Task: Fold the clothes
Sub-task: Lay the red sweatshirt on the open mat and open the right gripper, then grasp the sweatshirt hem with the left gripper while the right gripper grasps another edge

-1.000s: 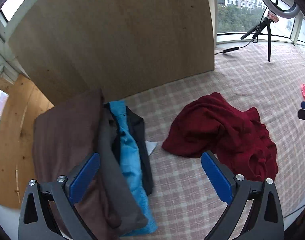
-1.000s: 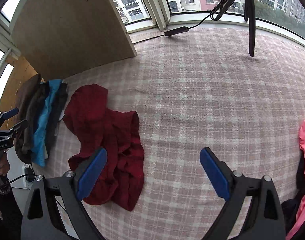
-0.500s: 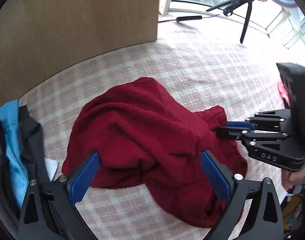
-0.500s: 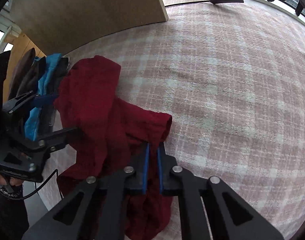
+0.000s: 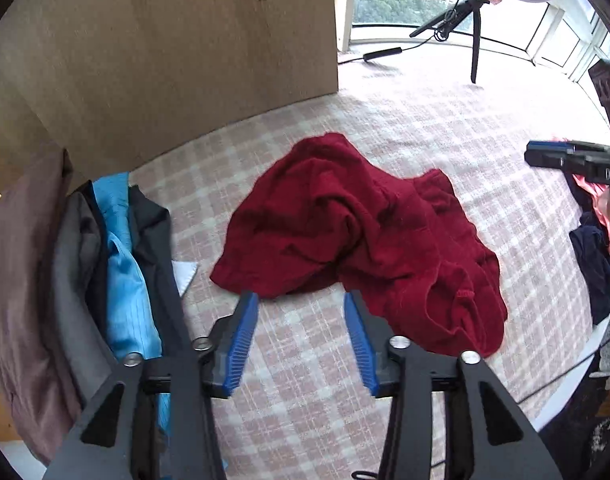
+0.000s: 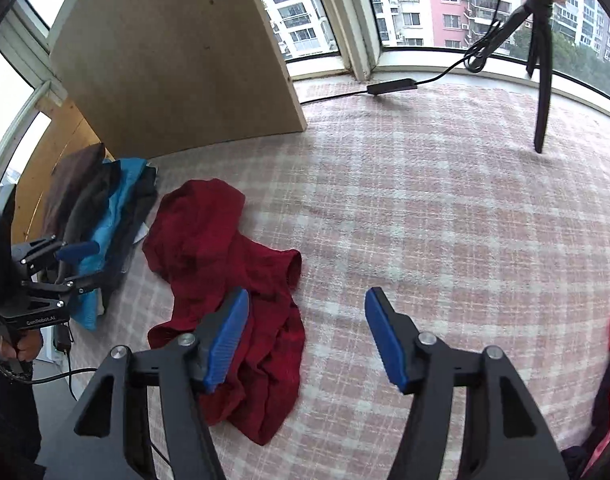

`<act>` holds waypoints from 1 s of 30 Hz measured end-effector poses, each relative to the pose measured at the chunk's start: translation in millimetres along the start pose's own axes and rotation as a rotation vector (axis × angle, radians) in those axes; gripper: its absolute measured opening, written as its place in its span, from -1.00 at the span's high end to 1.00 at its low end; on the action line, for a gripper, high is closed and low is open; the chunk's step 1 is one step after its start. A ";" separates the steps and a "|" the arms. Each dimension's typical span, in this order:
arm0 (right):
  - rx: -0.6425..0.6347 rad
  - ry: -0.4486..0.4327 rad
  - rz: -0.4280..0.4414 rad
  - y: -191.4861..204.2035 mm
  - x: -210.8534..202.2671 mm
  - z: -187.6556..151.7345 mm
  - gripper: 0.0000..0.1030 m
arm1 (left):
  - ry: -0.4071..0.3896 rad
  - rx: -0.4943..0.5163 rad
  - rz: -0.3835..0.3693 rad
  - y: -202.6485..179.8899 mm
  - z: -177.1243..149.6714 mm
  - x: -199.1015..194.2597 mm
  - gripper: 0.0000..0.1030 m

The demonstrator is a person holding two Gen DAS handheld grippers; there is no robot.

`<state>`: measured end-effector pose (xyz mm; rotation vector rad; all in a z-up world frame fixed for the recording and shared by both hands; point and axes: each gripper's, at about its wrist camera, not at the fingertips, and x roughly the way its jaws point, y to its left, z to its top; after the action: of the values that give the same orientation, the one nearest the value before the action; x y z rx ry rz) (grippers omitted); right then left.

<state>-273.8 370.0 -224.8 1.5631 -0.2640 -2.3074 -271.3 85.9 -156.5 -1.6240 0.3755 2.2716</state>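
Observation:
A crumpled dark red garment (image 5: 369, 236) lies on the pink plaid bed cover (image 5: 445, 120); it also shows in the right wrist view (image 6: 225, 272). My left gripper (image 5: 301, 300) is open and empty, hovering just short of the garment's near edge. My right gripper (image 6: 307, 300) is open and empty, above the garment's right side and the cover. Each gripper shows at the edge of the other's view: the right one (image 5: 561, 156), the left one (image 6: 65, 264).
A stack of folded clothes, brown, grey, blue and black (image 5: 105, 264), lies at the left, also in the right wrist view (image 6: 101, 216). A wooden board (image 5: 165, 52) leans behind. A tripod (image 6: 543, 80) and cable stand by the window. Pink and dark clothes (image 5: 593, 232) lie at the right.
My right gripper was shut on the red garment's edge half a second ago; it has let go, opened and pulled back. My left gripper has narrowed and drawn back from the garment.

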 end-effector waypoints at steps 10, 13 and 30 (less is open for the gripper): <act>-0.040 0.055 0.096 20.9 61.3 -3.9 -0.05 | 0.087 0.094 0.054 -50.8 44.1 87.4 0.51; -0.050 0.068 0.122 26.2 75.9 -4.3 0.83 | 0.075 0.019 -0.069 -33.1 31.7 81.2 0.65; -0.043 -0.016 0.070 2.4 -51.8 9.3 0.11 | 0.132 -0.272 0.108 35.4 -178.3 -29.5 0.49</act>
<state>-264.6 387.0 -175.9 1.4912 -0.2667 -2.2584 -123.0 -19.7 -184.4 -1.9369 0.1957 2.3866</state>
